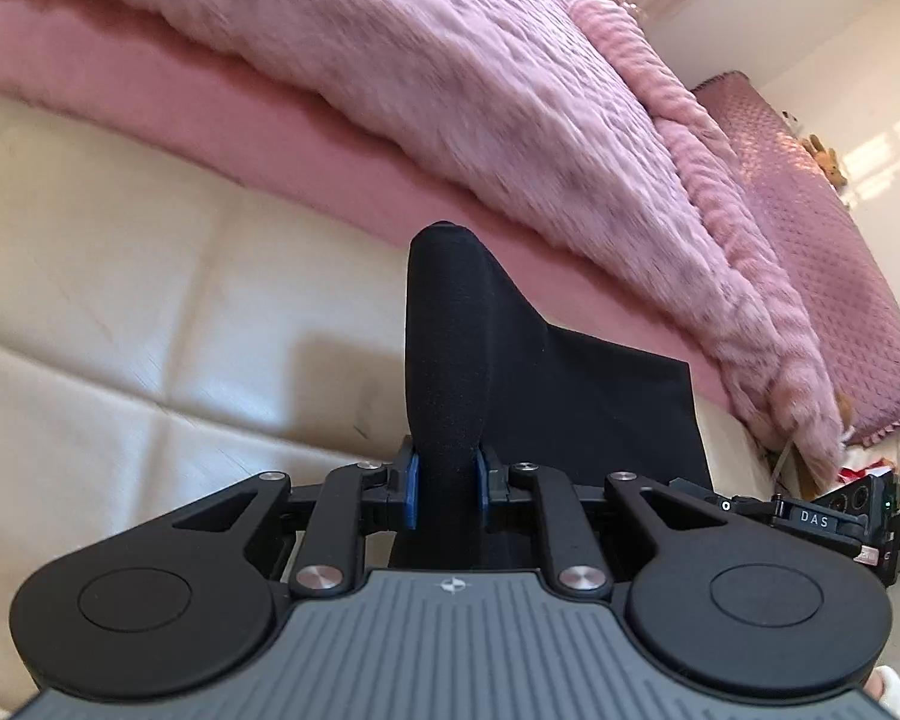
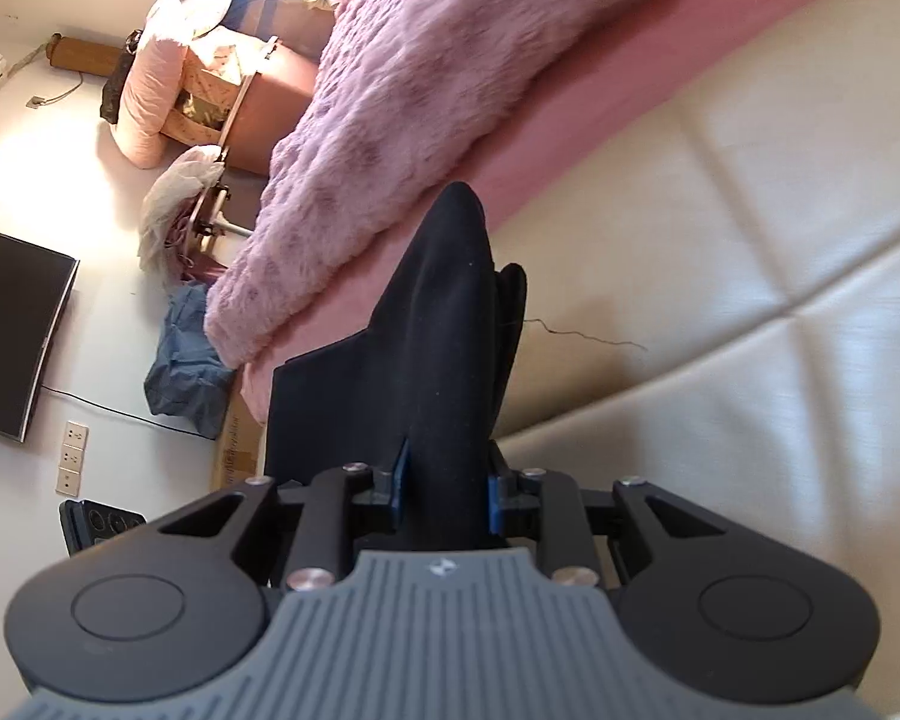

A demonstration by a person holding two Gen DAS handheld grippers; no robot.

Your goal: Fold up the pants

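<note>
Cream quilted surface (image 1: 120,276) below — I've both claws clenched on the black pants (image 1: 600,396): left gripper (image 1: 447,489) and right gripper (image 2: 447,492) each pinch a bunch, cloth hanging between them.

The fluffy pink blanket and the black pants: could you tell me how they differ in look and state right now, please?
The fluffy pink blanket is shaggy and lies spread over the bed; the black pants are smooth and dark, bunched upright. The blanket is untouched, while the pants are pinched by the left gripper and the right gripper. Both are soft fabric.
</note>
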